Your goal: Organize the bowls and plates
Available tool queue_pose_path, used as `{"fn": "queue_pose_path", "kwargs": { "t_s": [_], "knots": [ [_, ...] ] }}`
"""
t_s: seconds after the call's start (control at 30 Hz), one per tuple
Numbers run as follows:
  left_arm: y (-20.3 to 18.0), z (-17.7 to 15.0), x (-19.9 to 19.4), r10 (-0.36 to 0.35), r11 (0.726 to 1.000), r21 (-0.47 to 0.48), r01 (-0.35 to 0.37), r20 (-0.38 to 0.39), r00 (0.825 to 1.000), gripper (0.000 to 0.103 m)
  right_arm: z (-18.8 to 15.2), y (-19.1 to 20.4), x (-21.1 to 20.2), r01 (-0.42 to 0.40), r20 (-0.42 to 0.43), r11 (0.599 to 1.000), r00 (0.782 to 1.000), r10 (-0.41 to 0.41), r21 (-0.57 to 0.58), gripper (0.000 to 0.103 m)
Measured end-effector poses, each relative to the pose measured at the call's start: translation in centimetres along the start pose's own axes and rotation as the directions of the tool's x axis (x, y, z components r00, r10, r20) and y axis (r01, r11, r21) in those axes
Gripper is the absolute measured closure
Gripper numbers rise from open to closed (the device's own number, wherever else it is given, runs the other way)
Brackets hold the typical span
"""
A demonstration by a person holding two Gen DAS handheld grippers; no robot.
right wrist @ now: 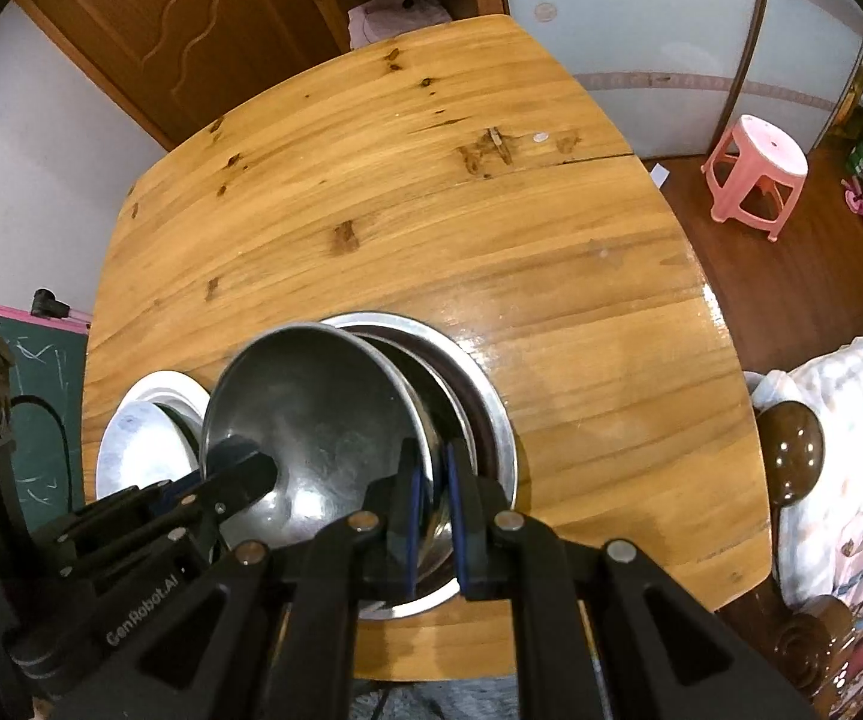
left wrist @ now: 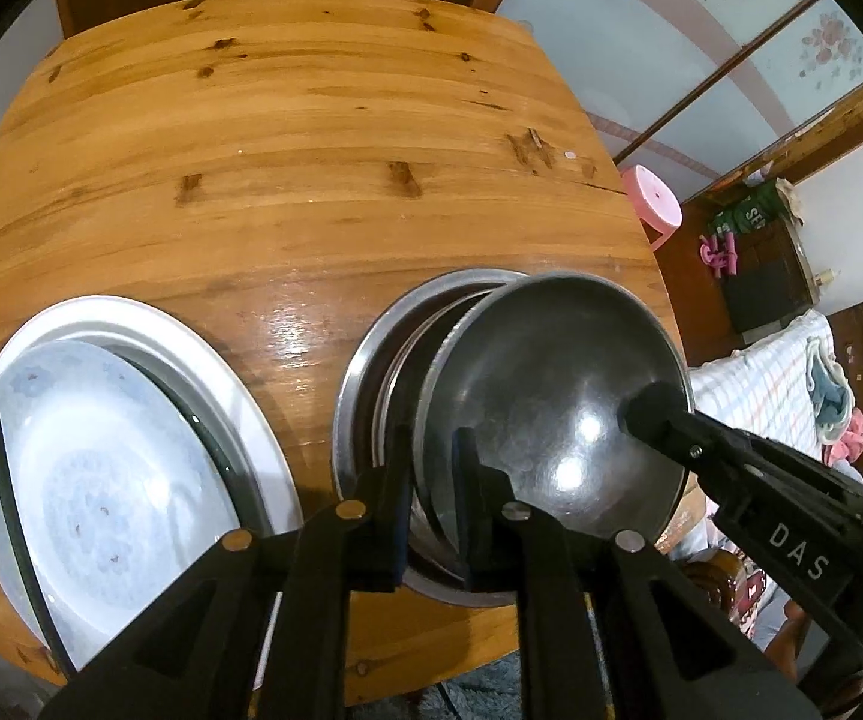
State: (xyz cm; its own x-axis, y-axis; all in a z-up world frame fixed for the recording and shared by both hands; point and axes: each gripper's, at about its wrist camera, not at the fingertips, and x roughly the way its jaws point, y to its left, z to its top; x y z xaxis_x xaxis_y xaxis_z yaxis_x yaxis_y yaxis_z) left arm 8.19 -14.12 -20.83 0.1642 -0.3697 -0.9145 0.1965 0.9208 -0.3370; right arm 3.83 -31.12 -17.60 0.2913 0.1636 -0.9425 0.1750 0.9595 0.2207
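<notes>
Left side of the tabletop has the plates: a blue-patterned plate leaning in a bigger white plate. That's two for sure, and maybe a dark-rimmed one is sandwiched between, can't tell. Next over, the left hand-held gripper is set narrow with the near-left rim of the top steel bowl between its fingers; whether it's actually pinching, I can't say. That bowl is tipped up on edge, just above the bowl stack, which sits at the near edge, middle. Under it I count at least two more bowls. The right hand-held gripper is clamped on the opposite rim. So both hands are equally close, and I'd guess the next move is straight down to nest it.
</notes>
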Motion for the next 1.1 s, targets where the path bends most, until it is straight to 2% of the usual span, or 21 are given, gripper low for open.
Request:
{"fn": "queue_pose_path", "kwargs": {
  "t_s": [0.07,0.23,0.33,0.63,0.77,0.87,0.93,1.1],
  "knots": [
    [-0.4,0.1,-0.2,0.01,1.0,0.019,-0.01,0.008,1.0,0.082,0.1,0.2,0.0,0.018,0.002,1.0,1.0,-0.018,-0.015,0.095],
    [-1.2,0.3,-1.1,0.012,0.998,0.054,-0.014,0.046,0.999,0.053,0.2,0.3,0.1,0.022,-0.009,0.999,1.0,-0.022,-0.034,0.095],
    [-1.9,0.4,-1.9,0.009,0.998,0.067,-0.013,0.072,0.997,0.041,0.2,0.0,-0.4,0.034,0.004,0.999,0.999,-0.034,-0.039,0.095],
    [-2.8,0.3,-4.6,0.001,0.992,0.122,-0.021,0.164,0.987,0.035,0.4,0.5,-3.1,0.03,0.083,0.998,0.996,-0.026,-0.049,0.095],
    [-3.0,-0.2,-6.6,0.012,0.987,0.151,-0.048,0.23,0.973,0.033,0.0,1.2,-4.5,0.029,0.123,0.997,0.992,-0.02,-0.069,0.095],
    [-3.1,-1.0,-8.6,0.039,0.981,0.17,-0.091,0.286,0.957,0.026,-0.3,1.8,-5.6,0.014,0.144,0.996,0.99,-0.002,-0.083,0.095],
    [-2.9,-1.4,-10.1,0.056,0.98,0.161,-0.113,0.318,0.946,0.02,-0.6,2.2,-6.3,0.001,0.158,0.996,0.987,0.013,-0.092,0.095],
    [-1.8,-2.6,-13.4,0.085,0.983,0.122,-0.137,0.357,0.93,0.02,-1.6,3.7,-8.2,-0.017,0.201,0.99,0.979,0.045,-0.138,0.095]
  ]
}}
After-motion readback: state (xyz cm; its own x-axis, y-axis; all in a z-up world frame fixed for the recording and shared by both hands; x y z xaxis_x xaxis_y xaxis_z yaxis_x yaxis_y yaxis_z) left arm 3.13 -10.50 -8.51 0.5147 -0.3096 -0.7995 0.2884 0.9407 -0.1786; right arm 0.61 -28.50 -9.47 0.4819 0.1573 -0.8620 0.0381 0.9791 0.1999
